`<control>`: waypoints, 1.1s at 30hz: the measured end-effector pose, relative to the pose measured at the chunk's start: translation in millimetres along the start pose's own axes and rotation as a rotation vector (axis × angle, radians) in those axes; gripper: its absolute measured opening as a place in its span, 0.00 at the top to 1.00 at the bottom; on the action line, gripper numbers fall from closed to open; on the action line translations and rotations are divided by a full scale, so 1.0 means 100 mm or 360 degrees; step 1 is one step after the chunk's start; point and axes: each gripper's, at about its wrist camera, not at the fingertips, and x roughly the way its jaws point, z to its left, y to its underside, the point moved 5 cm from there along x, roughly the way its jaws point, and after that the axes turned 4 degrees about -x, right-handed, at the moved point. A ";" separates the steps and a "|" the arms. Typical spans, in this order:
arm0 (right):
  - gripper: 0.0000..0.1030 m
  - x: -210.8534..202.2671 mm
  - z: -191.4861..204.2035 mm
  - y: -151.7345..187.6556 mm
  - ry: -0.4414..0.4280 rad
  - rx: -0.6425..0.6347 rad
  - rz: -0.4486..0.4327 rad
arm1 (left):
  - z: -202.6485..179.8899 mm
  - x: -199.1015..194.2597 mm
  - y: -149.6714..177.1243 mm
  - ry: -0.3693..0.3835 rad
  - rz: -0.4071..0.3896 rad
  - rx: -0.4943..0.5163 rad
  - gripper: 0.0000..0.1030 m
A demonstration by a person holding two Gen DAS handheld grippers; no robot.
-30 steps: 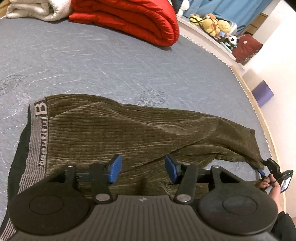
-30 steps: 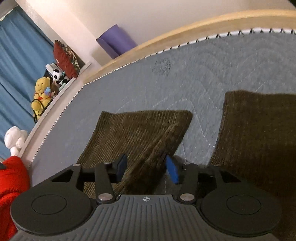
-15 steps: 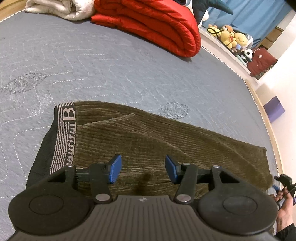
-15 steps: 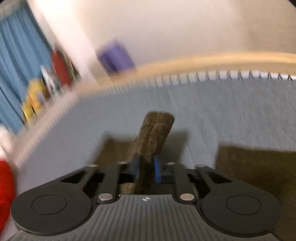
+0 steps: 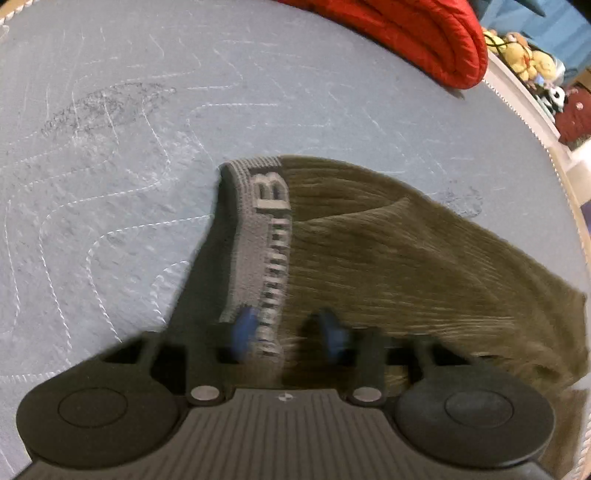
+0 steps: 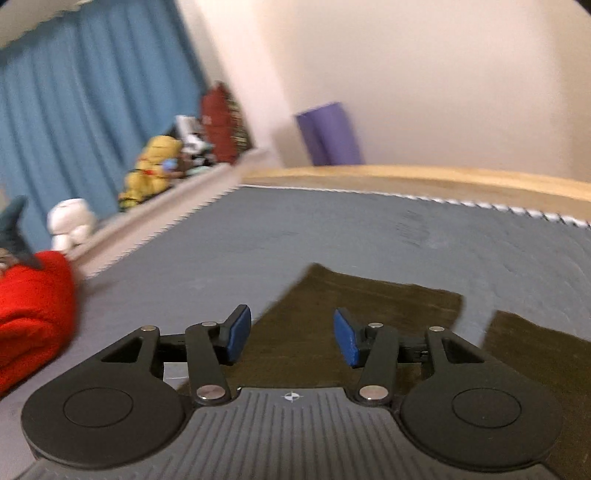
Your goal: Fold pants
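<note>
The left gripper [image 5: 284, 332], jaws narrowed (blurred) around the pants' [image 5: 406, 258] waistband [image 5: 258, 243], must clamp next, while the right gripper [image 6: 291, 339] hovers wide over a leg [image 6: 351, 314].

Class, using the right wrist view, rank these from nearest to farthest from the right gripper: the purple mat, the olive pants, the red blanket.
From the right gripper:
1. olive pants, directly under and ahead of the fingers.
2. red blanket, off to the left.
3. purple mat, against the far wall.

One pair of pants [image 5: 388, 258] on one bed [image 5: 147, 110]. Two tongs [image 5: 288, 332], one in each wrist view [image 6: 291, 338]. One red quilt [image 5: 424, 33]. One purple roll [image 6: 328, 134]. One white plush [image 6: 72, 221] and one yellow plush [image 6: 155, 170].
</note>
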 end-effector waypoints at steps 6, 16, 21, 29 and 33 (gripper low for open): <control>0.43 -0.52 0.16 -0.35 -0.0138 0.0045 -0.0066 | 0.17 -0.34 -0.23 0.0085 -0.0175 -0.0132 0.58; 0.28 -1.99 0.61 -0.65 -0.0497 0.0005 -0.0080 | 0.59 -0.08 -0.45 0.0170 -0.0346 -0.0346 0.36; 0.28 -2.05 0.58 -0.36 -0.0482 -0.0053 0.0006 | 0.46 0.10 -0.45 0.0219 -0.0368 -0.0222 0.31; 0.28 -1.90 0.51 -0.32 -0.0373 -0.0086 0.0016 | 0.30 0.00 -0.63 0.0139 -0.0464 -0.0054 0.74; 0.28 -1.89 0.44 -0.35 -0.0358 -0.0073 0.0003 | 0.35 -0.21 -0.76 0.0049 -0.0610 -0.0148 0.73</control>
